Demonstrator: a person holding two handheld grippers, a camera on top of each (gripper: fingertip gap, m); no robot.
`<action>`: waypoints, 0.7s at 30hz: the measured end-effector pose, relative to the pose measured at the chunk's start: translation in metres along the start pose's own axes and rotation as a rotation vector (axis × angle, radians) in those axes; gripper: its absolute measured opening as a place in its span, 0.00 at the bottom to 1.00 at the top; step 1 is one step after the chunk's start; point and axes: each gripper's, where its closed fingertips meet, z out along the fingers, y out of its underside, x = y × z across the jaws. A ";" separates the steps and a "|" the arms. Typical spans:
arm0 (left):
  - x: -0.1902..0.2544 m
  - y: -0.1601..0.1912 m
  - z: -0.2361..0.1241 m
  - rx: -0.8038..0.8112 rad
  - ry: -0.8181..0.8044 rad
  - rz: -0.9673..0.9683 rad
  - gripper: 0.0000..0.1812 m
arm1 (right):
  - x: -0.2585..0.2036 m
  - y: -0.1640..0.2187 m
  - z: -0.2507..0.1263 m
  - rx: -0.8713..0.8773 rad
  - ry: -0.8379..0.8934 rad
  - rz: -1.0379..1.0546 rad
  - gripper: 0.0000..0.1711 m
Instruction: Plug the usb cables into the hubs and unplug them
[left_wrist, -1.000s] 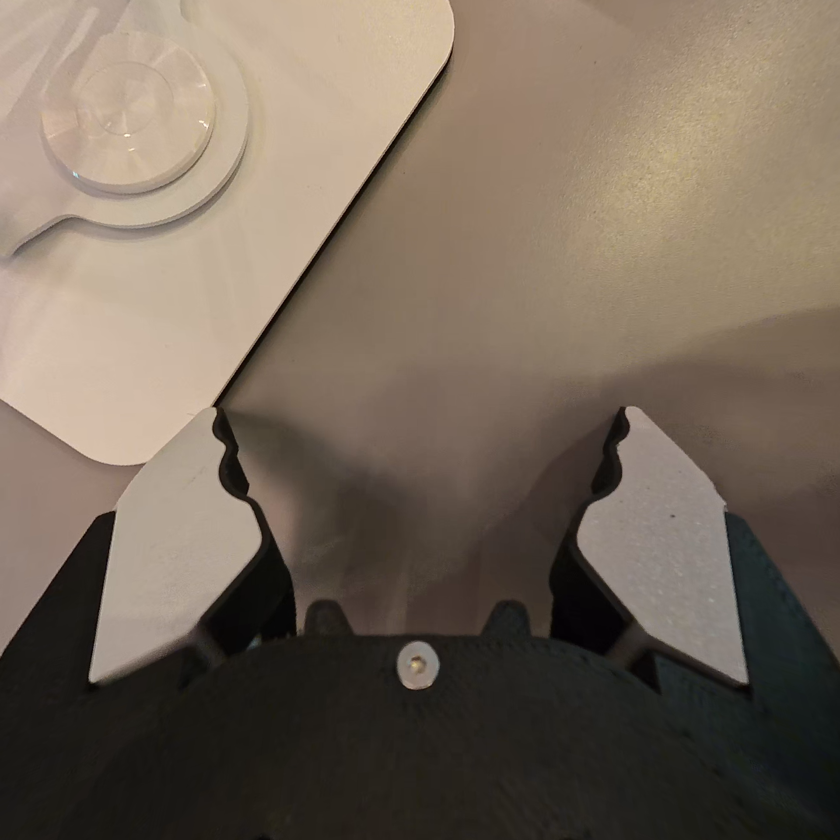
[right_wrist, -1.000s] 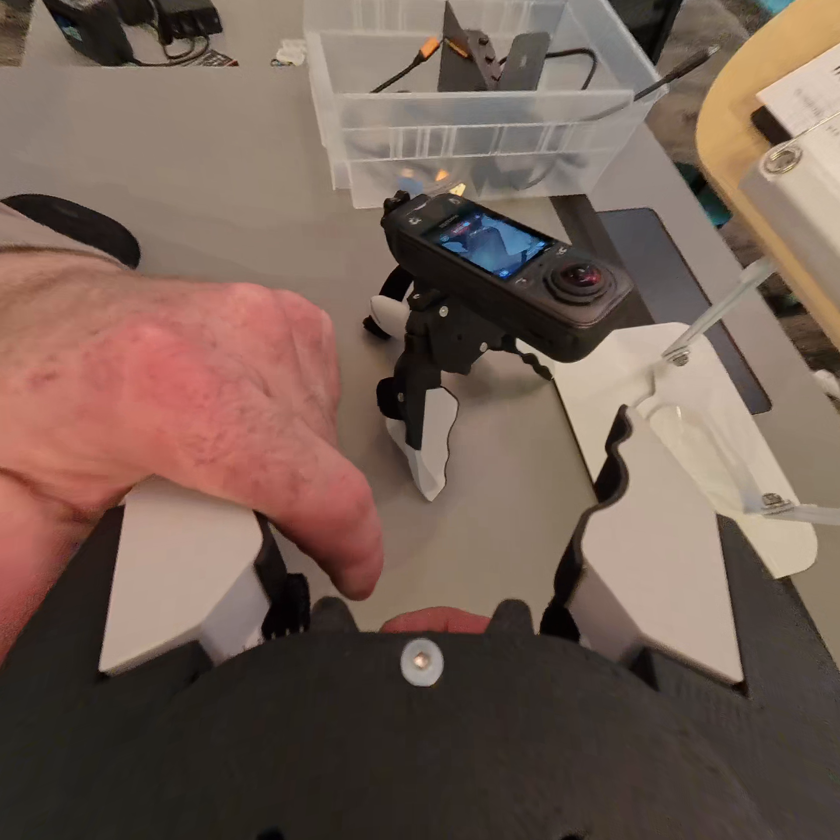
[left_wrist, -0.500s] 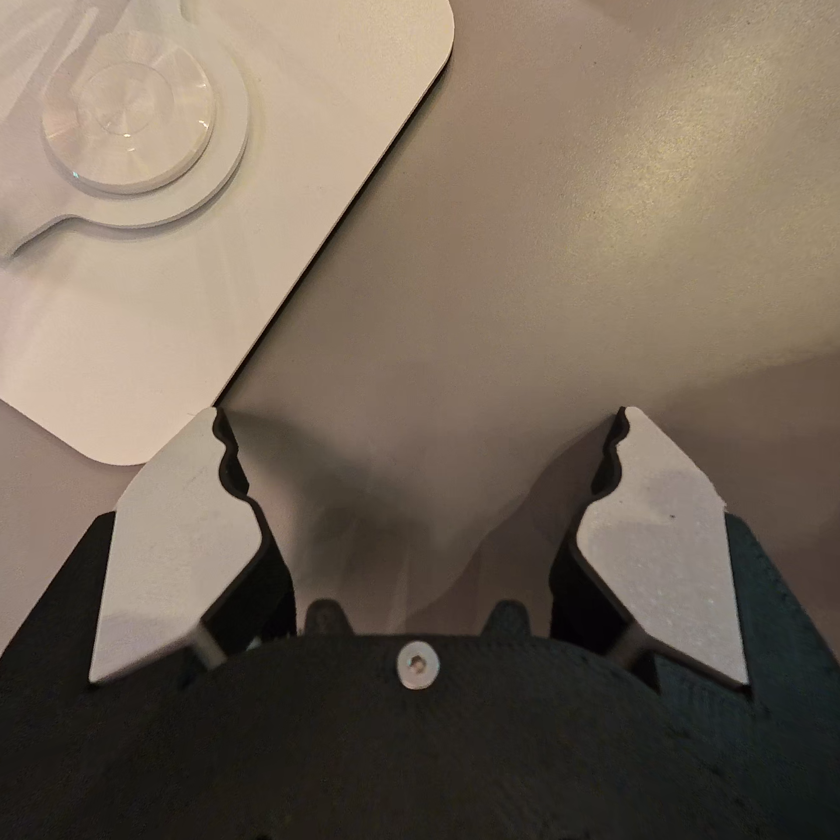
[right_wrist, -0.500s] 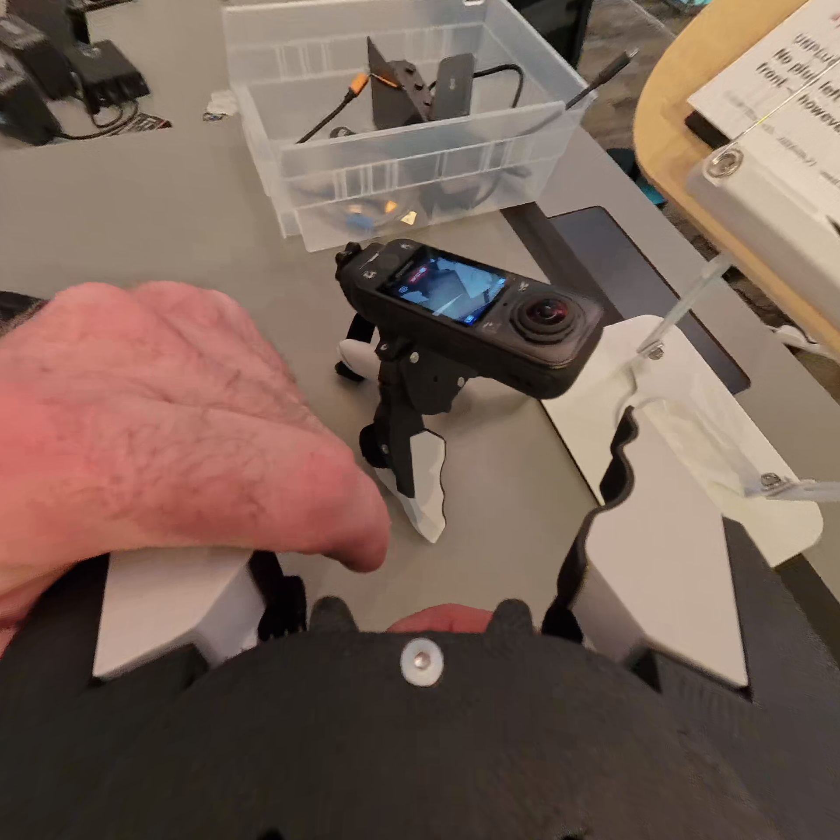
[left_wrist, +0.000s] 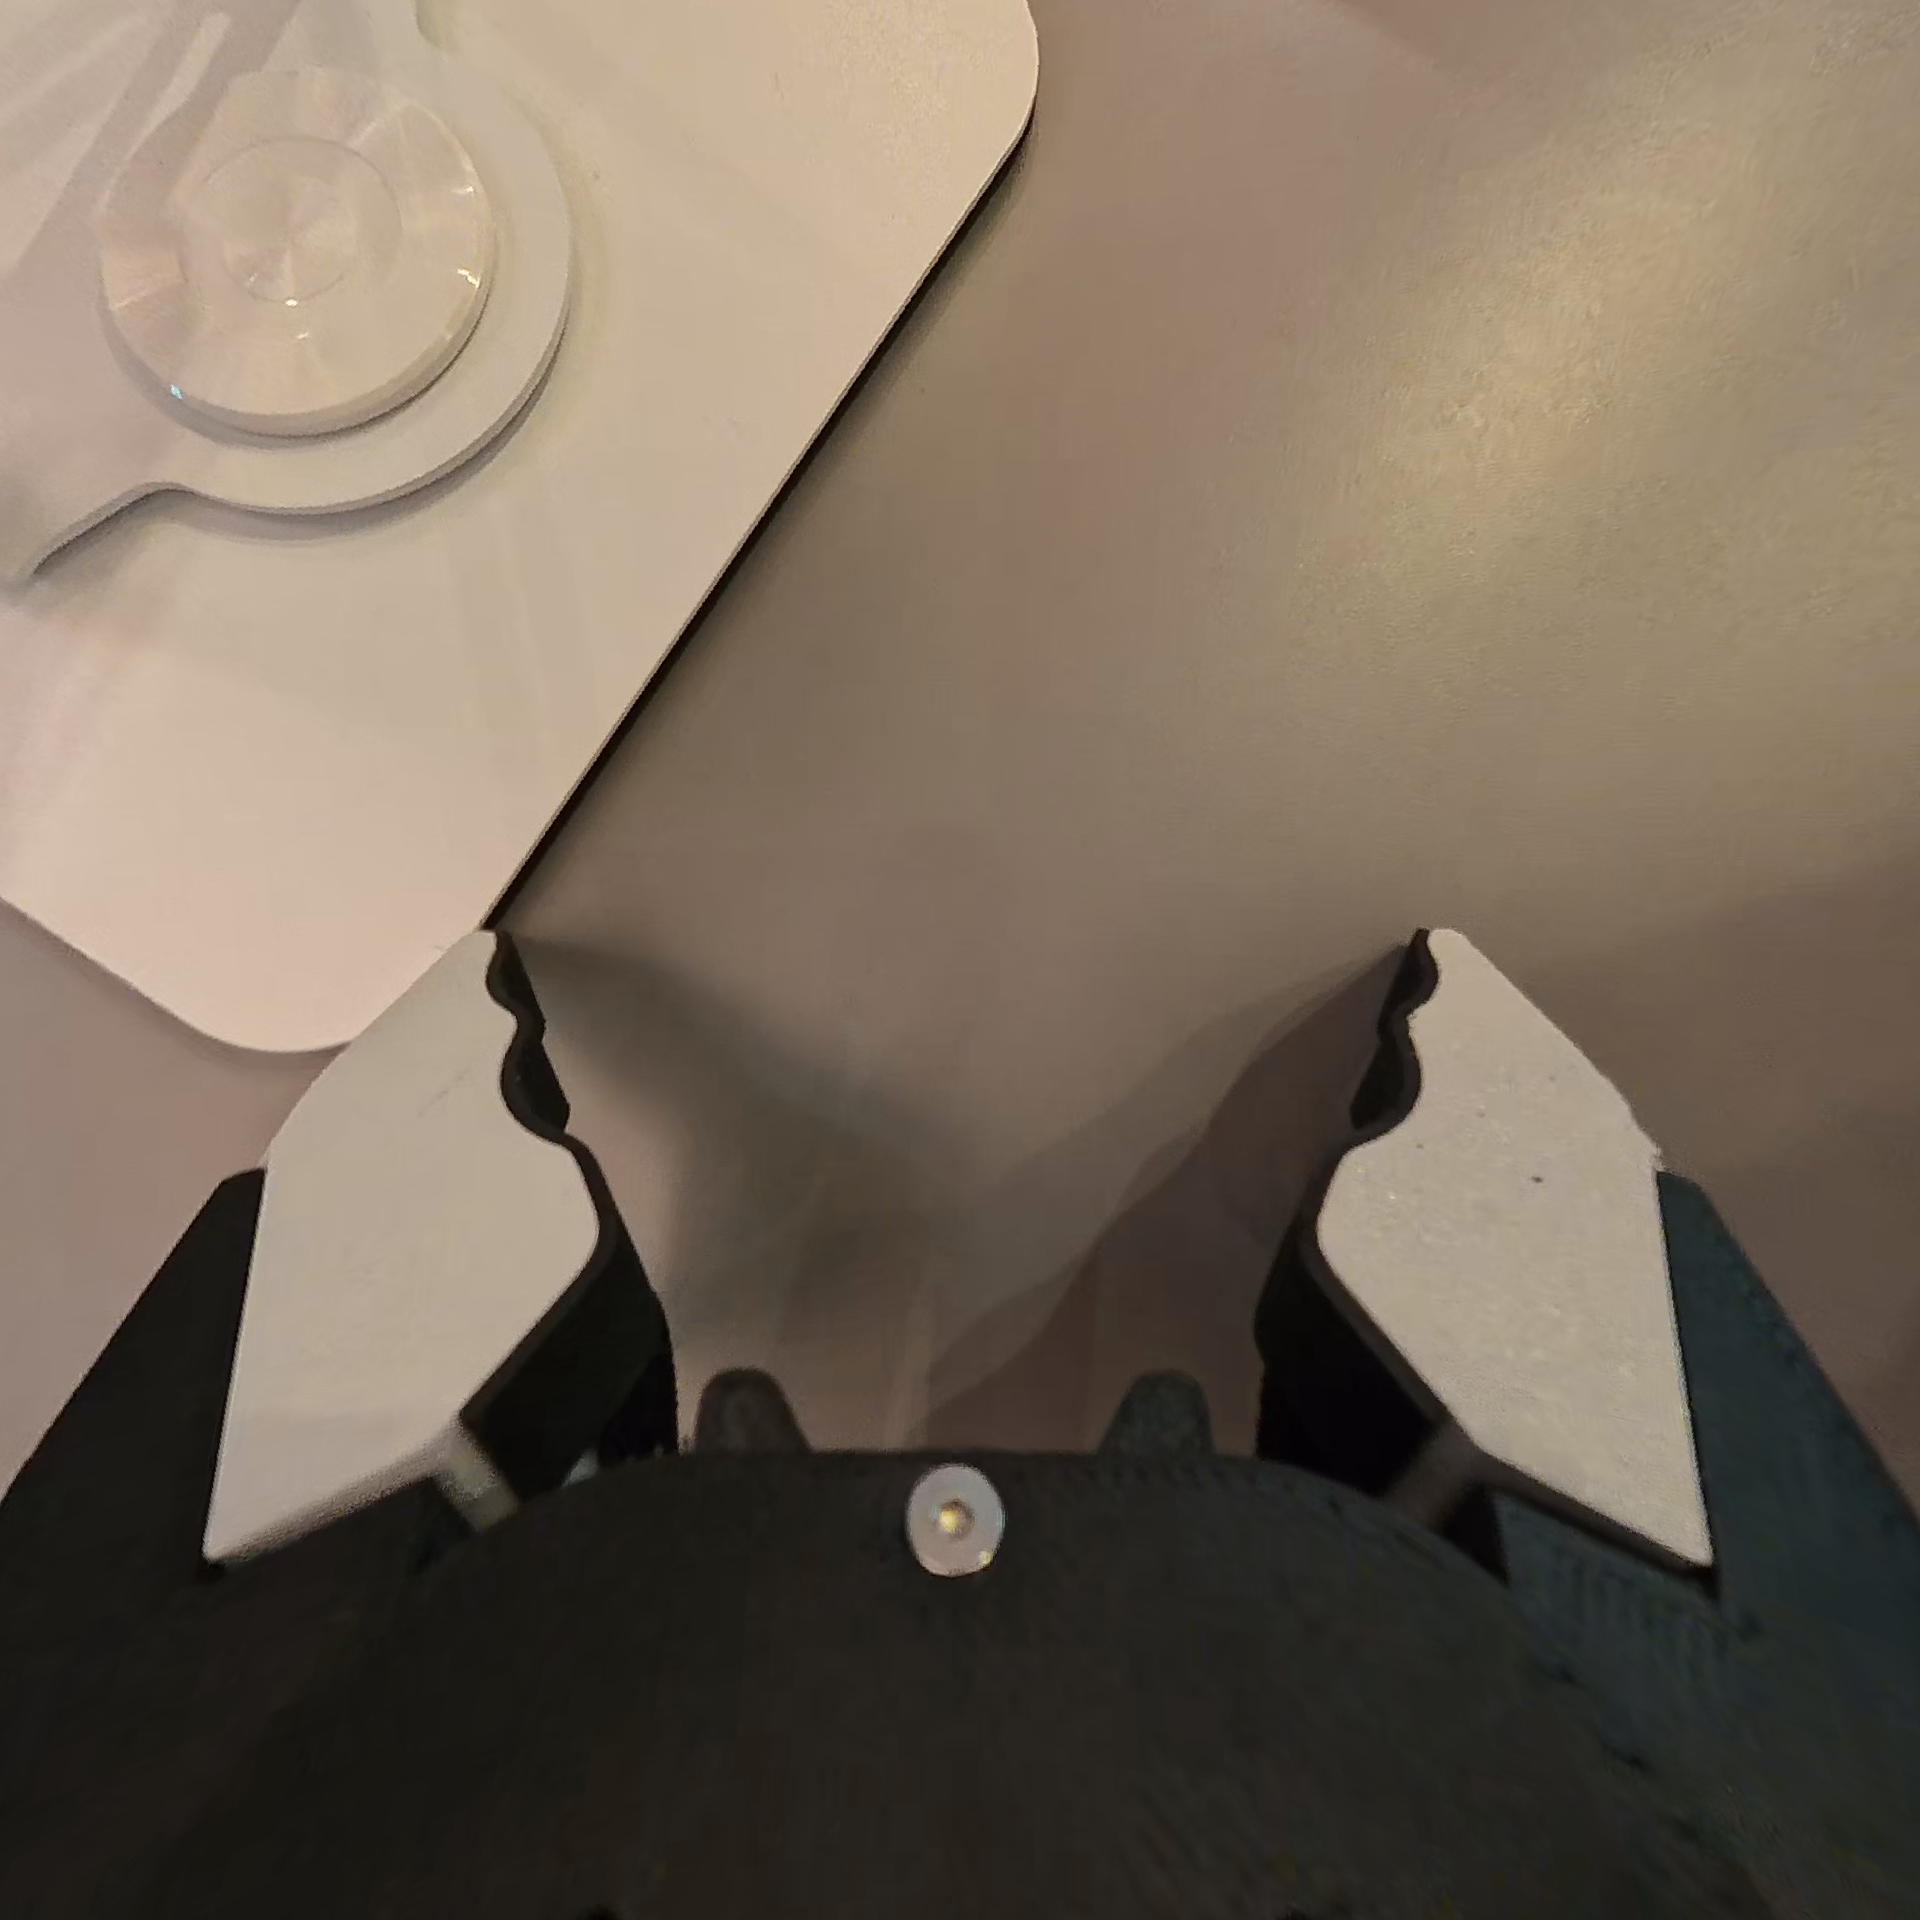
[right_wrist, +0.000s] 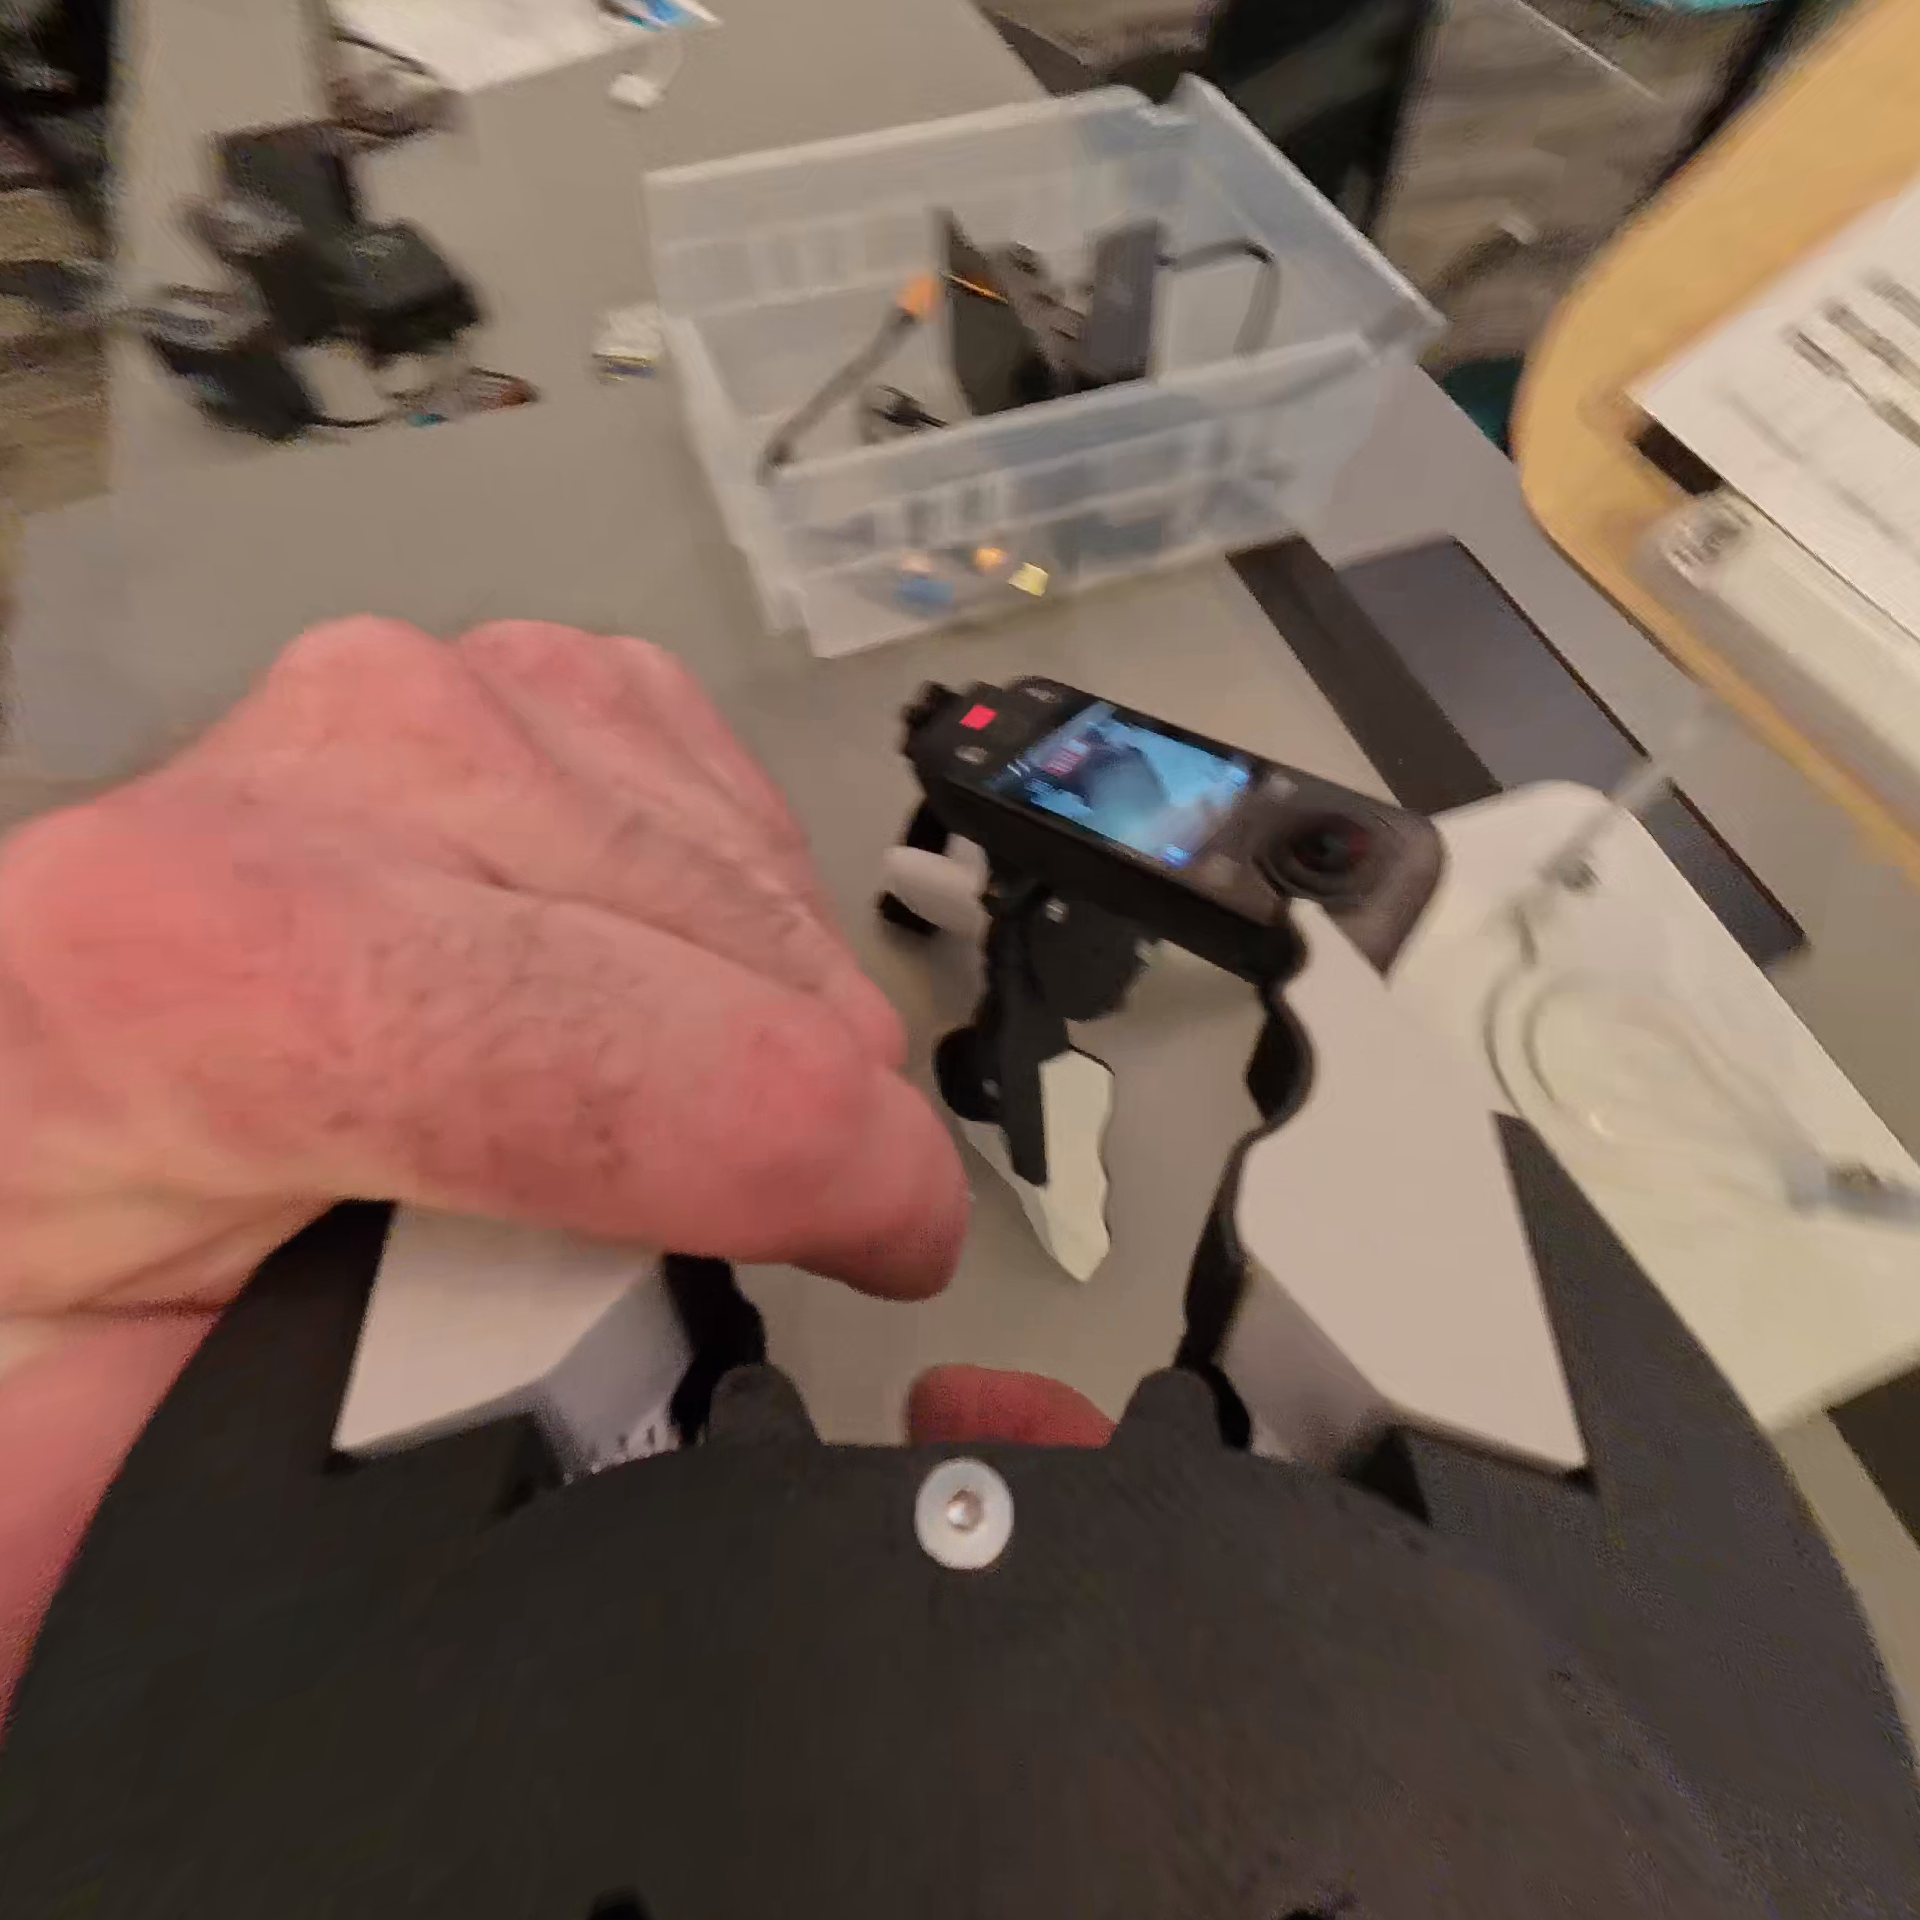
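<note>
In the clear bin, upright hubs; both grippers' jaws spread, empty.

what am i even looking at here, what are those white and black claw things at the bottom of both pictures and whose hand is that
Each picture comes from a camera fixed on a hand-held grabbing tool, looking forward along its two white fingers. There is no robot: a person works one tool per hand.

The left view shows the left tongs open and empty, close above a grey table, beside a white plate with a clear round disc.

The right view shows the right tongs, also open and holding nothing. A person's hand rests over one white finger. Farther off stands the other tool, seen from outside, with its camera on top. Behind it is a clear plastic bin holding dark hubs and cables. This view is blurred, so finer detail is unclear.
</note>
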 end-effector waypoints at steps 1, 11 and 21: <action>0.000 0.000 0.000 -0.002 0.000 0.000 0.81 | -0.008 -0.004 -0.001 0.033 -0.050 -0.027 0.61; 0.000 0.000 0.000 -0.002 0.000 0.000 0.81 | -0.020 -0.015 -0.005 0.025 -0.072 -0.064 0.49; 0.000 0.000 0.000 -0.002 0.000 0.000 0.81 | -0.007 0.027 -0.023 0.096 0.011 0.034 0.55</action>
